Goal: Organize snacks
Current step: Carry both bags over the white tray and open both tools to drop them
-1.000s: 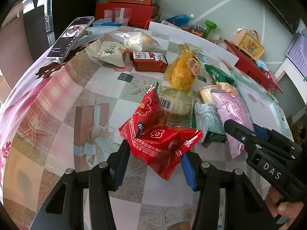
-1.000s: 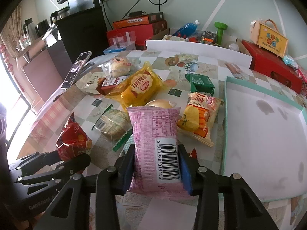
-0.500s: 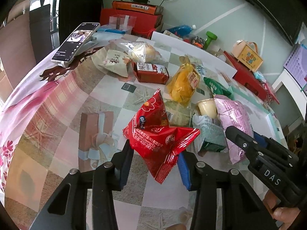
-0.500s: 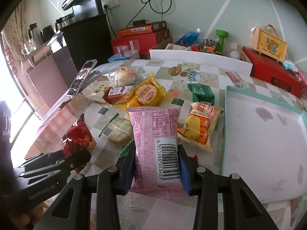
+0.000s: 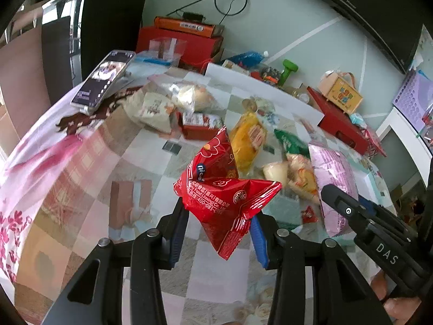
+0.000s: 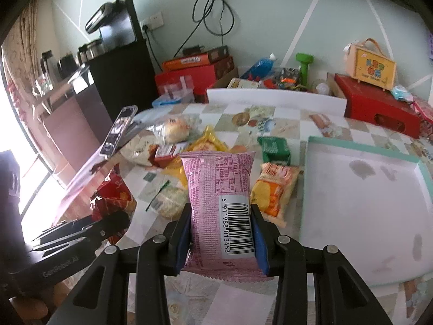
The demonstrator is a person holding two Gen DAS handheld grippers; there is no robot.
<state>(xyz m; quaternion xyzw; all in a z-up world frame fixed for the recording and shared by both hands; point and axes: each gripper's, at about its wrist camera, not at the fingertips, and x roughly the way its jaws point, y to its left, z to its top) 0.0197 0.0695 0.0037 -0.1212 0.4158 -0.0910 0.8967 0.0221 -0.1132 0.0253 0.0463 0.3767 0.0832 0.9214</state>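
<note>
Red crinkled foil, the snack packet (image 5: 224,189) hangs clear of the table (image 5: 89,162), pinched between the left tongs (image 5: 216,233), whose jaws have just been closing on it; "Food (Jiaxing) Co." shows. At three o'clock, the right tongs (image 6: 220,233) clamp a pink wrapper (image 6: 219,203) beside its barcode, 6911988013453. Beyond lie yellow packets (image 6: 273,189).

Table under my grippers: a glossy checked tablecloth (image 6: 292,124) crowded with snacks.
On it I see a yellow crinkled snack bag (image 5: 247,138), a green foil packet (image 6: 274,149), an orange-and-yellow pouch (image 6: 273,189), a clear-wrapped round bun (image 6: 174,130), a small red box (image 5: 200,126), a phone on a stand (image 5: 104,78) at the left edge, and a white teal-rimmed tray (image 6: 360,151) to the right.
</note>
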